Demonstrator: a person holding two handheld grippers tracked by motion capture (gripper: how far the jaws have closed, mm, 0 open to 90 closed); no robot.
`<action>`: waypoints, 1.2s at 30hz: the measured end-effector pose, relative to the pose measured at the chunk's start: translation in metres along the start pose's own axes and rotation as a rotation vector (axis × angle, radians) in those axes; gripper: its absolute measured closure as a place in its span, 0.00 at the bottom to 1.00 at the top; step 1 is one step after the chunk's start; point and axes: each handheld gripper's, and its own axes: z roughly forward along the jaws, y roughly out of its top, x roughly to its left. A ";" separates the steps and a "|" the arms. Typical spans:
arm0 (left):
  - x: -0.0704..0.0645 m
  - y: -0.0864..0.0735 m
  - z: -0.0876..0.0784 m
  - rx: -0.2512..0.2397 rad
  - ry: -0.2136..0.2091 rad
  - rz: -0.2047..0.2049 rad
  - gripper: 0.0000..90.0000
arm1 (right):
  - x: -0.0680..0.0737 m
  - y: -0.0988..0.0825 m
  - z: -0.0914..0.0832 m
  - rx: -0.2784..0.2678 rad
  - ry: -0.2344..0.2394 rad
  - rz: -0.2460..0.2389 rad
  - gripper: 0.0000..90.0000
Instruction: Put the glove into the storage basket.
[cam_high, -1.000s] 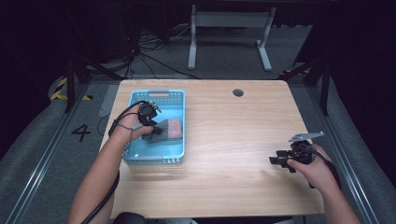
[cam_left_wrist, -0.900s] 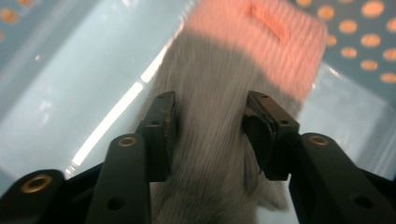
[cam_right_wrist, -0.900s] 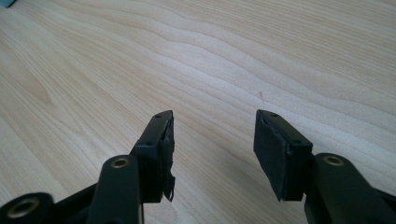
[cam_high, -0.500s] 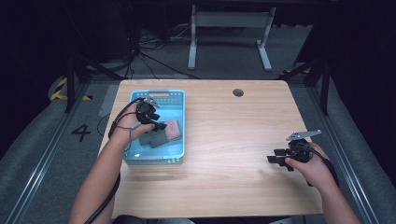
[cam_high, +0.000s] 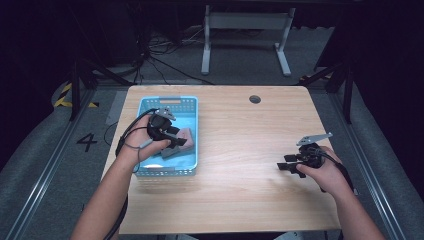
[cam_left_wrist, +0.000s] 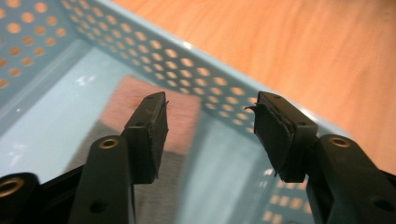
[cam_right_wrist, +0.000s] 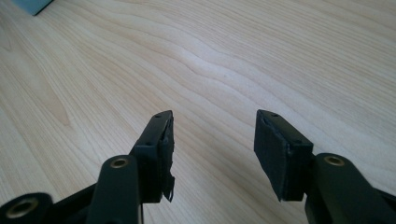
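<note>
Pink-and-grey sponge (cam_high: 176, 142) lies in blue basket (cam_high: 192, 131), released: left tongs (cam_high: 176, 140) have just opened, empty, and lifted above it. Right tongs (cam_high: 289, 167) gape empty over counter (cam_high: 240, 150). Placement looks complete.

Light-blue perforated plastic basket (cam_high: 192, 107) is showing round-hole walls; pink-and-grey rectangular sponge block (cam_left_wrist: 149, 105) is lying inside; pale wood-grain tabletop (cam_high: 260, 145); black gripper jaws.
</note>
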 end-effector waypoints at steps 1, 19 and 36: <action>-0.005 0.000 -0.001 -0.003 -0.003 0.006 0.51 | 0.001 0.002 0.001 -0.001 0.002 -0.003 0.53; -0.098 0.003 0.016 -0.089 -0.083 0.026 0.48 | 0.000 0.006 0.007 0.013 0.016 -0.018 0.52; -0.129 -0.028 0.076 -0.053 -0.122 0.031 0.45 | -0.001 0.001 0.010 0.027 0.016 -0.026 0.51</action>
